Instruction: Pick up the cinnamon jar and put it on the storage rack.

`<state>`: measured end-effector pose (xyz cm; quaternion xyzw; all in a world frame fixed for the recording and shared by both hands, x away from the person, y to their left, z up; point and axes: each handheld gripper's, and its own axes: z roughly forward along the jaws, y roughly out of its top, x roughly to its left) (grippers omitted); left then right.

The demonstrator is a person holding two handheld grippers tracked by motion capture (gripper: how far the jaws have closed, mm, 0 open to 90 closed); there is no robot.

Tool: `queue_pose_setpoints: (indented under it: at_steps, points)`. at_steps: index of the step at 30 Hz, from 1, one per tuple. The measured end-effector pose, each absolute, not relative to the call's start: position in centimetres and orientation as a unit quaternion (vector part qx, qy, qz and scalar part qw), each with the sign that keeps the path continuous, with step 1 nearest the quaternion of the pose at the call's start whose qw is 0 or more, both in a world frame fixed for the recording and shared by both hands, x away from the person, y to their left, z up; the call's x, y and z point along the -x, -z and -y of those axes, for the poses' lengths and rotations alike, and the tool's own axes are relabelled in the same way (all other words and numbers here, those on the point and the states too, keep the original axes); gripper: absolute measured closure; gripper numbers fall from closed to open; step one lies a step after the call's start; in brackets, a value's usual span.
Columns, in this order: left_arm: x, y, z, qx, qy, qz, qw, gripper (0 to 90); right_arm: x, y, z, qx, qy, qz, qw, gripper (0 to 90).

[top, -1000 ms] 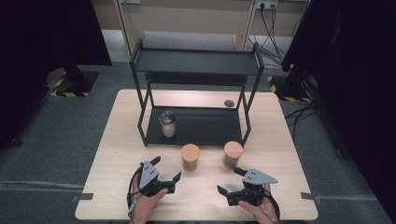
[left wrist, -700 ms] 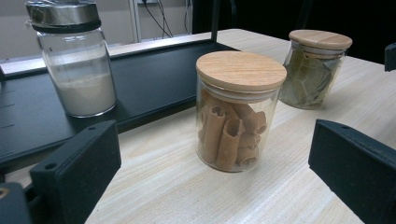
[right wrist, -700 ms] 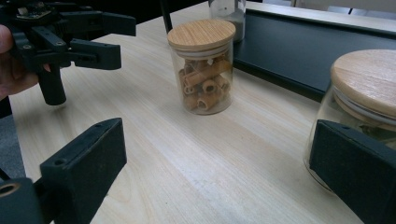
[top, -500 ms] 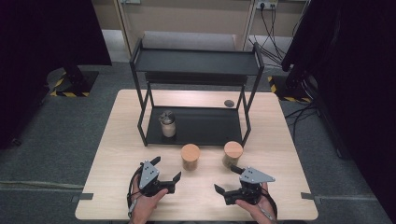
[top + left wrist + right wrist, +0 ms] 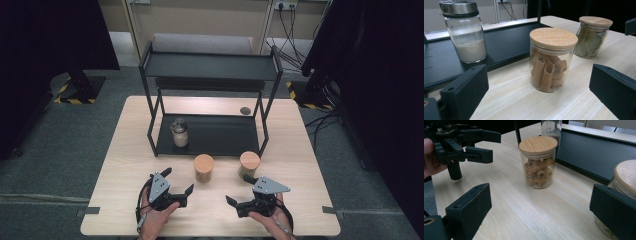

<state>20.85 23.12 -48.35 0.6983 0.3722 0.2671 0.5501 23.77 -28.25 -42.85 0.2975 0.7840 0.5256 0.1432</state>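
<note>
Standing on the pale wood-grain worktop (image 5: pixel 125 150), two unlabelled round glass jars wear wooden lids: cinnamon-roll jar (image 5: pixel 552 60), leaf jar (image 5: pixel 592 37). Both tongs, left (image 5: pixel 176 184) and right (image 5: pixel 240 191), gape empty.

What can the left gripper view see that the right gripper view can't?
The left gripper view alone shows the shaker's metal lid and white powder, plus the leaves inside the second jar. The right gripper view alone shows the left tool in a hand, jaws apart. Both share the jar of brown rolls with its wooden lid, the black tray and the wooden table.
</note>
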Motion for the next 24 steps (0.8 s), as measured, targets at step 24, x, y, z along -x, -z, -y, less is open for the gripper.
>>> queue_pose_setpoints:
  at_steps: [24]
  points:
    - [-21.0, 48.4, -23.2, -0.699, -0.267, -0.373, 0.548, 2.0, -24.8, 42.5, 26.6, -0.287, -0.528, -0.787, 0.139, 4.6]
